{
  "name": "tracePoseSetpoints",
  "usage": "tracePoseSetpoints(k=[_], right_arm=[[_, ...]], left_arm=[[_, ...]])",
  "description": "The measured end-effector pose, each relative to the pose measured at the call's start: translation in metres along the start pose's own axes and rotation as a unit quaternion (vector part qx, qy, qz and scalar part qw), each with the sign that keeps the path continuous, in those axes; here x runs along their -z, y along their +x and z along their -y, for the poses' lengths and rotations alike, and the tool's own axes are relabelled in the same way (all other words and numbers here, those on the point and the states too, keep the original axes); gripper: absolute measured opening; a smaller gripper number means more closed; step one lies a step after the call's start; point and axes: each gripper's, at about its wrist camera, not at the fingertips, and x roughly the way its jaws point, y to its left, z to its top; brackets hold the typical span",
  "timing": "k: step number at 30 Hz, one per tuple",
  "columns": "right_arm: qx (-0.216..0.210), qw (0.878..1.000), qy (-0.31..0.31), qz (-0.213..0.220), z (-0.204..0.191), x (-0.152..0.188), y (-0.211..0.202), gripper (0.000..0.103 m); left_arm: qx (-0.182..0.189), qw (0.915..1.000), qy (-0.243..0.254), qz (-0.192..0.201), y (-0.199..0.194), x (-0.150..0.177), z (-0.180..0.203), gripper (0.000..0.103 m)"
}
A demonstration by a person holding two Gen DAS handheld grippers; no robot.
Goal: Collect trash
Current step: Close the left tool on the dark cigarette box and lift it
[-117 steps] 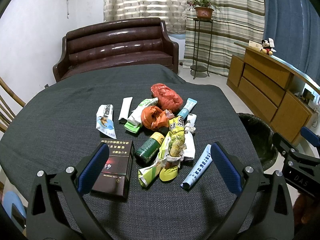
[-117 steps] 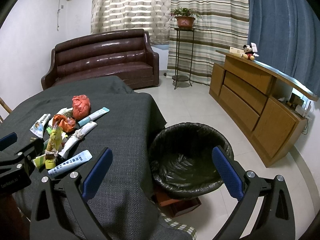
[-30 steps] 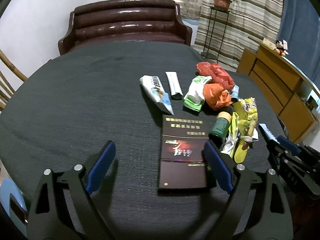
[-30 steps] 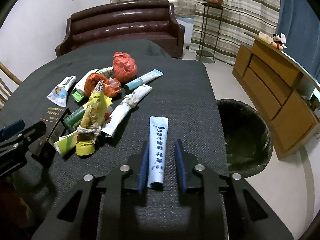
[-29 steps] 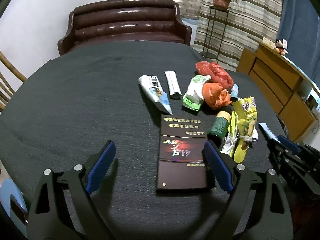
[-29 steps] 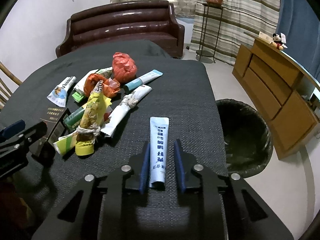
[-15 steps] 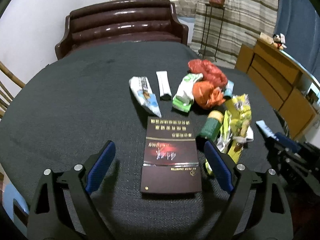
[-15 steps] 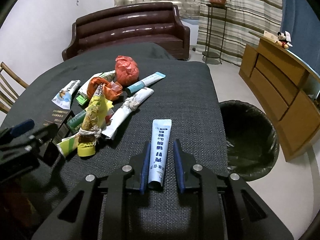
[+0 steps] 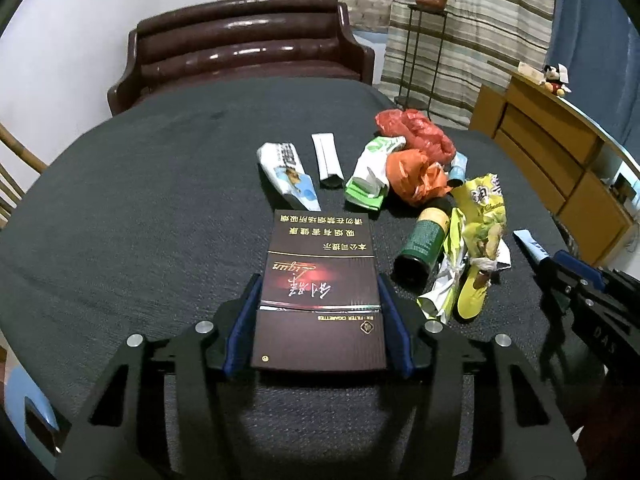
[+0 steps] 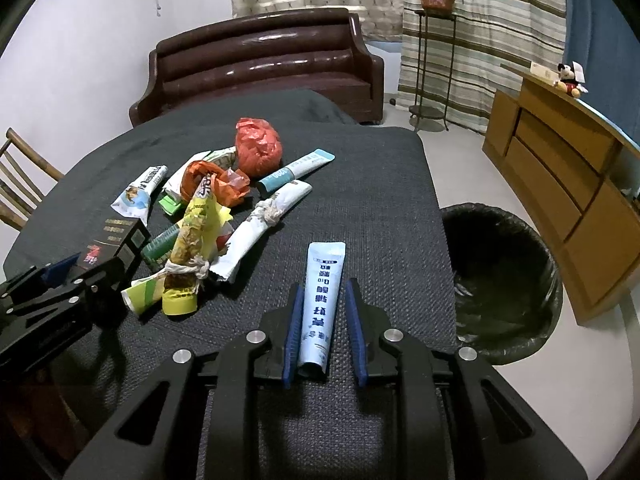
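Between my left gripper's [image 9: 318,320] blue pads sits the dark cigarette carton [image 9: 320,292], lying flat on the grey tablecloth [image 9: 140,208]. Jaws have just been closing in on it, and now both pads are pressed against its long sides near the closer end, so I'd call that a pinch.

Right gripper [image 10: 323,320] is nearly pressed together w/ the pale blue tube [image 10: 323,300] running lengthwise btwn its pads. Left pad is against the tube; on the right side there's a thin sliver of cloth visible, so can't tell 100% if that pad is touching. Tube looks flat on the table, cap end toward me.

Rest of the trash is piled up in the middle of the table: green can [image 9: 424,240] on its side just right of the carton, a knotted yellow snack bag [image 9: 480,236] next to that, an orange plastic bag [image 9: 416,176] and a red plastic bag [image 9: 420,132] further back, a green-and-white wrapper [image 9: 372,180], a crumpled white-and-blue tube [image 9: 286,172] and a small white packet [image 9: 328,158] beyond the carton. From the right cam I also see a teal-capped tube [image 10: 296,172] and a knotted white wrapper [image 10: 264,224].

Black-lined trash bin [image 10: 500,276] is on the floor just off the table's right edge, beside a wooden cabinet [image 10: 568,184]. Brown leather sofa [image 10: 264,60] at the far end of the room.
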Motion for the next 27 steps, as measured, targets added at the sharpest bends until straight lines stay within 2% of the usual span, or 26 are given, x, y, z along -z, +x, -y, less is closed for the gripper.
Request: tracePoseSetpoints(k=[4, 6, 14, 16, 19, 27], right_arm=[[0.002, 1.000, -0.001, 0.011, 0.000, -0.002, -0.006, 0.020], [-0.001, 1.000, 0.001, 0.013, 0.001, -0.003, -0.007, 0.015], [-0.014, 1.000, 0.002, 0.006, 0.004, -0.004, -0.005, 0.012], [-0.021, 1.000, 0.009, 0.001, 0.007, -0.005, -0.005, 0.017], [-0.022, 1.000, 0.015, -0.009, 0.009, -0.004, 0.001, 0.030], [-0.020, 1.000, 0.002, -0.020, 0.003, -0.005, 0.005, 0.033]], left_arm=[[0.003, 0.9998, 0.006, 0.020, -0.013, 0.000, 0.000, 0.054], [0.007, 0.9995, 0.009, 0.028, -0.018, -0.002, 0.001, 0.054], [0.010, 0.9997, 0.006, 0.021, -0.016, -0.005, 0.000, 0.054], [0.007, 0.9998, 0.003, 0.017, -0.014, -0.006, -0.002, 0.054], [0.003, 0.9999, -0.002, 0.016, -0.014, -0.006, -0.006, 0.054], [-0.002, 0.9999, -0.007, 0.013, -0.012, -0.004, -0.014, 0.054]])
